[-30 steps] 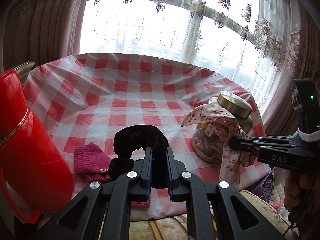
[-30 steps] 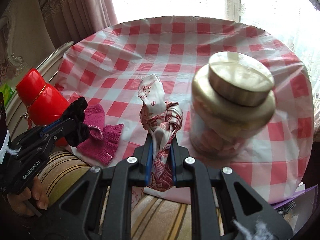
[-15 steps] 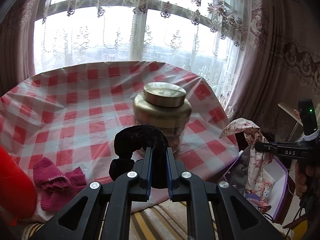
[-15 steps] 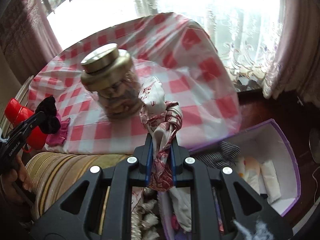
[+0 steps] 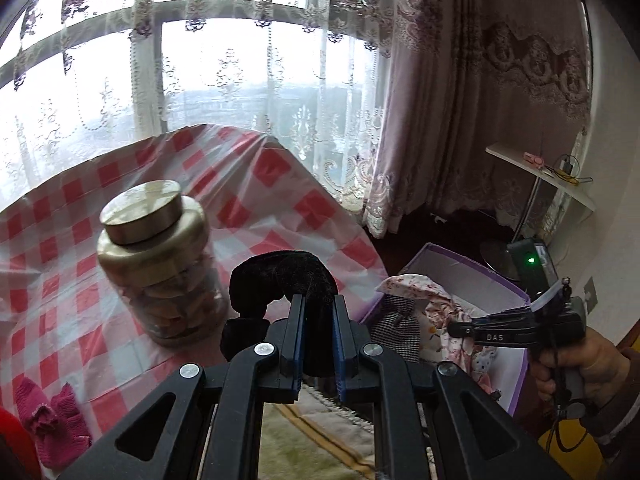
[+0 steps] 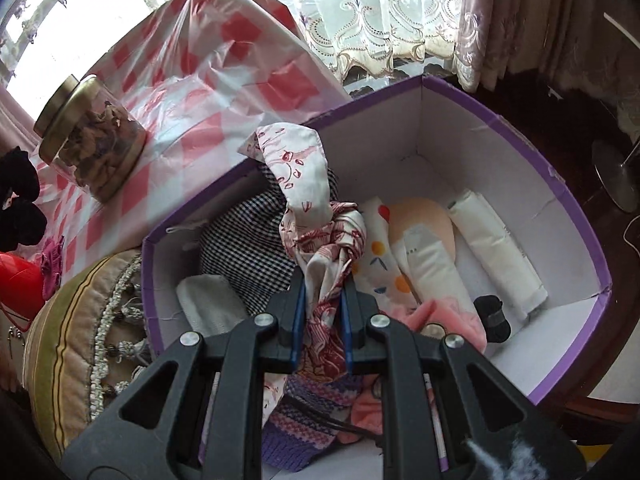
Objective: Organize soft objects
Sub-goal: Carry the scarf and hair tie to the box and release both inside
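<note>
My left gripper is shut on a black velvet scrunchie and holds it in the air over the table's near edge. My right gripper is shut on a knotted pink floral scarf and holds it just above a purple box on the floor. The box holds several soft items, among them a black-and-white checked cloth. In the left wrist view the right gripper is over the same box. A magenta knitted piece lies on the checked tablecloth.
A glass jar with a gold lid stands on the red-and-white checked table near its right edge. A striped cushion with a fringe sits between table and box. A red thermos is at the far left.
Both grippers have swung right, away from the table. The right gripper has carried the scarf from beside the jar down to above the purple box. The left still holds the scrunchie.
</note>
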A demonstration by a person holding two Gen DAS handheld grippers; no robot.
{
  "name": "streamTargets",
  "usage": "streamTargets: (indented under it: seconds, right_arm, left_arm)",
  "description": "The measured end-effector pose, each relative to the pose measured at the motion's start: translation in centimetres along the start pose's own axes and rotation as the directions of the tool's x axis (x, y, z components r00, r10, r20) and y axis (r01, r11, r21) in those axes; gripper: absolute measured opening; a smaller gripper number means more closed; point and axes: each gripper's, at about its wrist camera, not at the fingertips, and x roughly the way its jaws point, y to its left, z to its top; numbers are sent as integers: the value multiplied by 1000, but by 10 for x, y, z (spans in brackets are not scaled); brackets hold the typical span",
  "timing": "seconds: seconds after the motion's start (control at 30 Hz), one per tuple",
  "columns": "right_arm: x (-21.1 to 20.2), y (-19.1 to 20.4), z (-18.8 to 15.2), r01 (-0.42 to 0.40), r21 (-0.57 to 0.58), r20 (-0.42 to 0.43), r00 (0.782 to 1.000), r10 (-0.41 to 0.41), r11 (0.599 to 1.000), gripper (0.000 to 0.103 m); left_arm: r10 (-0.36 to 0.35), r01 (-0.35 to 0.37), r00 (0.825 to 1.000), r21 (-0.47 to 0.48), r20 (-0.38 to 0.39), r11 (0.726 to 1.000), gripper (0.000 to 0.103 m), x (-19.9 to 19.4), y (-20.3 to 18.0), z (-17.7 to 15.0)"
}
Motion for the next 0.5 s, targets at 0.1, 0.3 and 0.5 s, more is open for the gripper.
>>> streamTargets:
  seconds: [0.1, 0.3, 0.5]
  right_arm:
    - [12, -11, -2, -4, 18, -25, 1000, 4, 1000, 25]
    - [17, -31, -8, 16, 45, -64, 998, -13, 999, 57]
    - [-4, -43, -9, 69, 47, -14, 998, -68, 996, 65]
  left_arm:
    - [-51, 52, 998, 43, -28, 998, 13, 13, -26, 6]
    - [-136, 146, 986, 105, -97, 984, 13, 38, -70, 11]
    - [-230, 249, 954, 80, -194, 965, 41, 60, -88, 9]
